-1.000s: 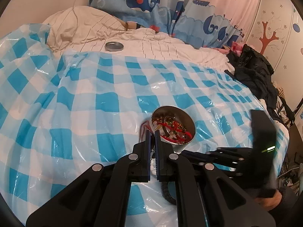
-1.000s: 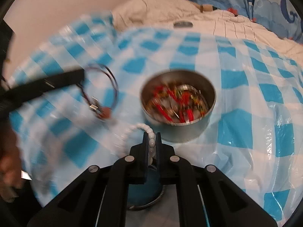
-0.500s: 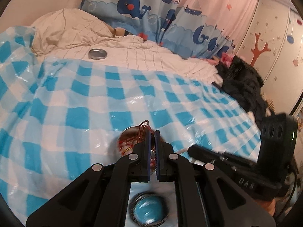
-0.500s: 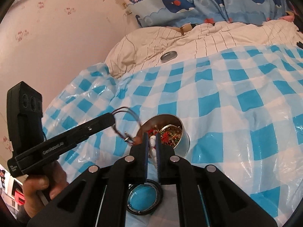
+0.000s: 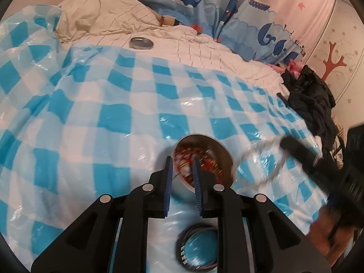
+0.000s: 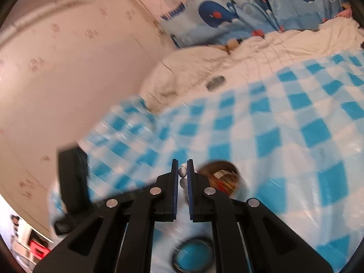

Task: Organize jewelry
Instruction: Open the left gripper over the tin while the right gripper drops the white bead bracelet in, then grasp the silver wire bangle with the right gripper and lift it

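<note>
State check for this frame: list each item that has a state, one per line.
left gripper: jaws open, empty, over tin.
right gripper: jaws shut on white bead bracelet.
round tin: uncovered, holding jewelry.
tin lid: off, lying on white sheet.

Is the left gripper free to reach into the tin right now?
Probably yes: the left gripper is open, holds nothing, and hangs over the uncovered tin; only jewelry lies inside.

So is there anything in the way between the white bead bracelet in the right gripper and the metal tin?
Nothing visible. The white bead bracelet sits between the right gripper fingers, beside the open tin.
</note>
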A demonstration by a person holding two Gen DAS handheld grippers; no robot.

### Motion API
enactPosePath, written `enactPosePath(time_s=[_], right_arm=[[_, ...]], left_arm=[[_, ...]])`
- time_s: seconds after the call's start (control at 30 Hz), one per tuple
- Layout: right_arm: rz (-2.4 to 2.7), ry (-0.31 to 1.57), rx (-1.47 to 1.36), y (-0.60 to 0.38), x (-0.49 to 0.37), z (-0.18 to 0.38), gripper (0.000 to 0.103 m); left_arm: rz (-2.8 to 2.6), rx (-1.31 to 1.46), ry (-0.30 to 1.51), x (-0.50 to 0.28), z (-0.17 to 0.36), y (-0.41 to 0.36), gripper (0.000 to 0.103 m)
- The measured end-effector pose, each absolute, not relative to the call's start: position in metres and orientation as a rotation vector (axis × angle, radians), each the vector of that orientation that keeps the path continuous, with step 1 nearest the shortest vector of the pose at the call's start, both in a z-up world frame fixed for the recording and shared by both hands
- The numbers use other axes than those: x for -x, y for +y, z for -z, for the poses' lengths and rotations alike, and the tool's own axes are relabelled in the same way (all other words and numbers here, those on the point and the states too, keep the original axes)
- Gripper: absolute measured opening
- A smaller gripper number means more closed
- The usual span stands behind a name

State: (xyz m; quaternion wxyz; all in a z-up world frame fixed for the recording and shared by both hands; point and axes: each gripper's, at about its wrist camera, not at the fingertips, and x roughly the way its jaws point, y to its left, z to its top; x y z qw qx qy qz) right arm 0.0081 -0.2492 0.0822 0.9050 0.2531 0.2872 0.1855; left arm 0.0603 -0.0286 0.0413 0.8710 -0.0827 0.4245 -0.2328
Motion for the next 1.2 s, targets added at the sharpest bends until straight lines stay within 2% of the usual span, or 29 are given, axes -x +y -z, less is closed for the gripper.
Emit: enactPosePath(time_s=[0.03, 0.07, 0.1, 0.13, 0.27, 0.63, 0.87, 0.93, 1.2], right_arm=[[-0.398, 0.582, -0.548, -0.250, -0.011, -0.081, 0.010], [-0.380, 0.592, -0.561, -0.251, -0.015, -0.076, 0.019], [-0.330, 0.624, -0.550, -0.251, -0.019, -0.070, 0.047], [-0.271, 0.664, -0.538, -0.253, -0.023, -0.062, 0.051], [-0.153, 0.780, -0.587, -0.270, -0.027, -0.036, 0.051], [-0.203, 0.884, -0.545, -0.259, -0.004, -0.034, 0.053], [-0.223, 0.971, -0.472, -0.248, 0.009, -0.024, 0.054], [-0.230, 0.985, -0.434, -0.242, 0.013, -0.022, 0.056], [-0.244, 1.032, -0.309, -0.212, 0.025, -0.008, 0.057]], left_arm=[[0.484, 0.164, 0.893, -0.058, -0.040, -0.025, 0.018], [0.485, 0.159, 0.897, -0.057, -0.039, -0.023, 0.019], [0.488, 0.149, 0.903, -0.054, -0.038, -0.021, 0.019], [0.493, 0.137, 0.911, -0.051, -0.036, -0.021, 0.020], [0.530, 0.075, 0.938, -0.039, -0.030, -0.026, 0.023], [0.558, -0.054, 0.979, -0.009, -0.014, -0.036, 0.031], [0.547, -0.061, 0.967, -0.001, -0.018, -0.031, 0.038], [0.543, -0.065, 0.964, 0.002, -0.019, -0.029, 0.039], [0.542, -0.092, 0.943, 0.015, -0.024, -0.028, 0.041]])
